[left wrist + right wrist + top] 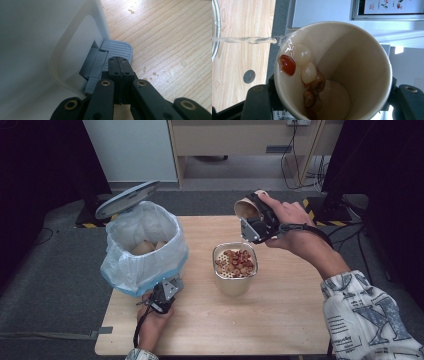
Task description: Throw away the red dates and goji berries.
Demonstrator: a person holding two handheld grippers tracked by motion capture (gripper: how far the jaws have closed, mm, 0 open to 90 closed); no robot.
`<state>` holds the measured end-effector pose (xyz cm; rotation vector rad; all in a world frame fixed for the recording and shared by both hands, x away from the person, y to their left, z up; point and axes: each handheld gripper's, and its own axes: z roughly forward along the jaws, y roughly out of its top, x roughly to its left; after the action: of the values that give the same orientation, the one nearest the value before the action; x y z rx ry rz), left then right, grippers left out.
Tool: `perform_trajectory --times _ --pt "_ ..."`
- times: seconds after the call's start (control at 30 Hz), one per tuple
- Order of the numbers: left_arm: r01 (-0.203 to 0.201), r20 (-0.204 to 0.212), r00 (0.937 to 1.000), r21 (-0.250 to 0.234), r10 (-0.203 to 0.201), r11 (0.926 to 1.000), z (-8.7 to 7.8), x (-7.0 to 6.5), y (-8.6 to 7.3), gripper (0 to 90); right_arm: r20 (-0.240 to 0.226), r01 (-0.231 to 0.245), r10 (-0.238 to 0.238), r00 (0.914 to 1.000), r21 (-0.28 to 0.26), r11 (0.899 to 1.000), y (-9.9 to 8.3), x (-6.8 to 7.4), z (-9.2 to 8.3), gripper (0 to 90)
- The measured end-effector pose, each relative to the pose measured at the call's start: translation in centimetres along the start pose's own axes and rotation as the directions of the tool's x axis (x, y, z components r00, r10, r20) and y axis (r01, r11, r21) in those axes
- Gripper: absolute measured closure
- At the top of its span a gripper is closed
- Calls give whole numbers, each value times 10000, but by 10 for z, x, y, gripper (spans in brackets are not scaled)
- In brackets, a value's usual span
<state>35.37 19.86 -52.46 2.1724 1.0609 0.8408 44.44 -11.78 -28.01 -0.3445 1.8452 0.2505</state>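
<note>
Writing: a wall poster behind the beige paper cup point(352, 75) shows "119". Right tool point(256, 222) clamps the tipped cup above the perforated metal strainer point(235, 268) on the counter point(280, 320), liquid streaming out. Left tool point(118, 65), jaws closed together, presses the grey ribbed pedal point(117, 50) of the white bin point(142, 250).

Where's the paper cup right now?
In the high view the paper cup is held tipped in the right gripper, above and just behind the metal strainer bowl at the table's middle, right of the lined bin.

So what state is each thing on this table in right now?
Paper cup: tipped, pouring liquid, a few pieces left inside.
Strainer pot: upright, holding solids.
Bin: lid up, bag-lined.
Pedal: under the left gripper's tip.
Left gripper: shut.
Right gripper: shut on the cup.
</note>
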Motion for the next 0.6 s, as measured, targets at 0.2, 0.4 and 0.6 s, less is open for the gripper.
perform_trajectory --times 0.2,0.4,0.6 --pt "-1 5 10000 3 1 10000 0 0 0 894 279 279 -282 9992 130 9995 0 -3 -1 323" --pt "20 -6 10000 -20 -20 10000 0 0 0 894 44 1893 -1897 9818 448 9809 11 11 3 324" --pt "19 -3 10000 -20 -19 10000 0 0 0 894 310 1470 -1487 9884 510 9878 7 5 3 324"
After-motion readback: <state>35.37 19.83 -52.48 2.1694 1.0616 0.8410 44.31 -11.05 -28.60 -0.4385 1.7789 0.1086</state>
